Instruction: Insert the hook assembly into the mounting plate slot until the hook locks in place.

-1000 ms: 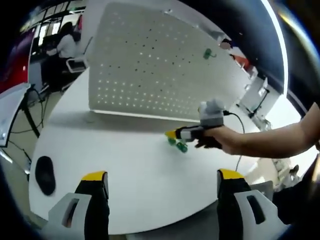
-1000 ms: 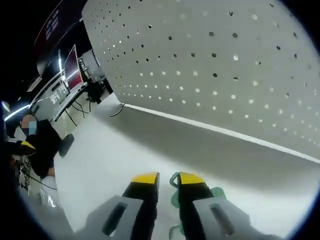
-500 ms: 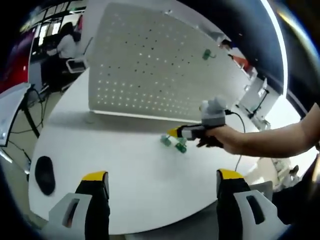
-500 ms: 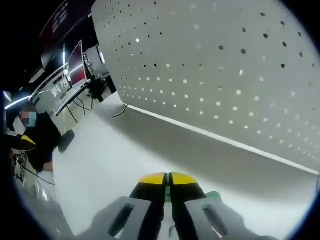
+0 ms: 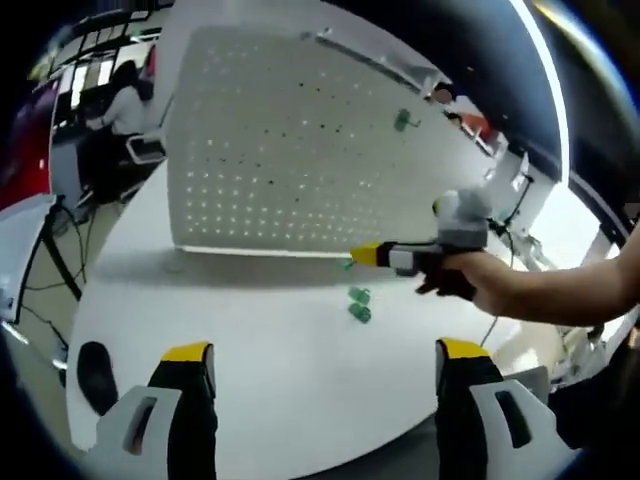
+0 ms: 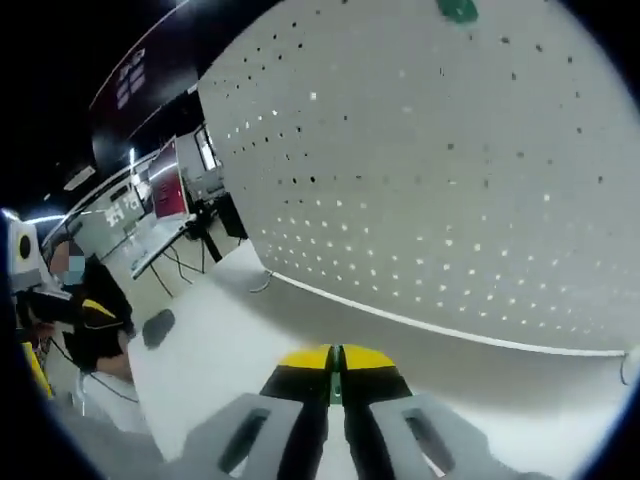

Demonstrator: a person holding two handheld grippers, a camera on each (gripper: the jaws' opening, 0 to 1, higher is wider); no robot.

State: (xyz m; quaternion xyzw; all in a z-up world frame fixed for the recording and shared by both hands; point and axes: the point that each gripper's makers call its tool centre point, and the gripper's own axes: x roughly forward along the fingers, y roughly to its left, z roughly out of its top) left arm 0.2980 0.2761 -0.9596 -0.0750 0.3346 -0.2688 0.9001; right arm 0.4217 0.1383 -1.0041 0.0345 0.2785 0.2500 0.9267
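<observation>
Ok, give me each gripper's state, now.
Left gripper: open, holding nothing.
Right gripper: jaws closed; a sliver of green shows between the tips, probably a hook, but it cannot be told for certain.

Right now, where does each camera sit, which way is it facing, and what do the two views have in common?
Left gripper view: rides the left gripper, jaws open; looks across the white table at the pegboard, green hooks, right gripper and a person's hand.
Right gripper view: rides the right gripper, jaws together, facing the pegboard.
Shared: pegboard, table.

The left gripper view faces the pegboard (image 5: 290, 140) from well back across the table (image 5: 250, 350); the right gripper view faces it close up.
</observation>
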